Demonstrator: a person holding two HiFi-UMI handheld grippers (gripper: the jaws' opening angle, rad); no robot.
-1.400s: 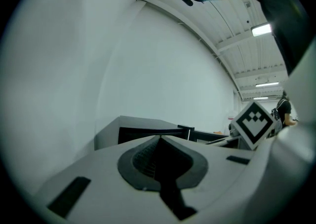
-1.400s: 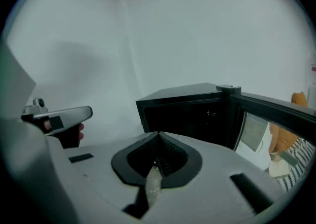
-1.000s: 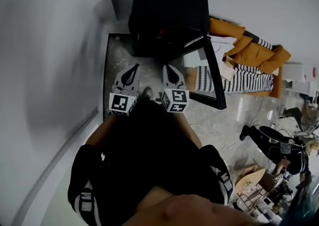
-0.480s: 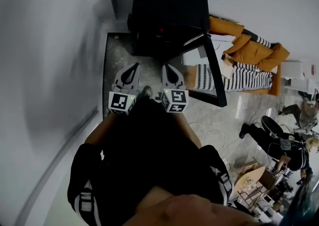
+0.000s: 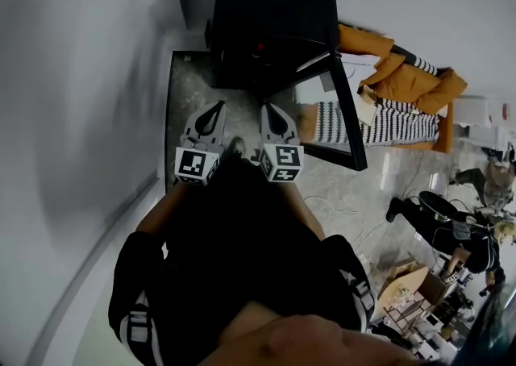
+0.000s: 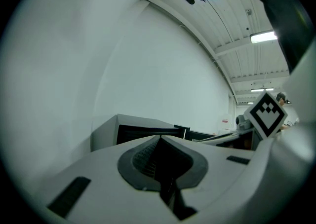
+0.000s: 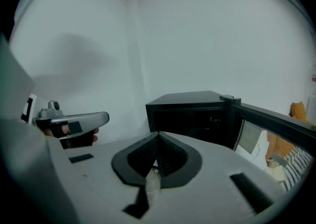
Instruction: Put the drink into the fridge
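Note:
A small black fridge stands on the floor against the white wall, its glass door swung open to the right. Something small and red shows in its dark inside; I cannot tell what it is. My left gripper and right gripper hang side by side just before the opening, both shut and empty. The left gripper view shows the left gripper with jaws together, the fridge beyond. In the right gripper view the right gripper points at the fridge and its door.
Orange and striped fabric lies right of the door. Cables trail over the marbled floor. People and cluttered gear fill the lower right. A white wall runs along the left.
The grippers and the fridge door keep their places. Only the people at the far right have shifted.

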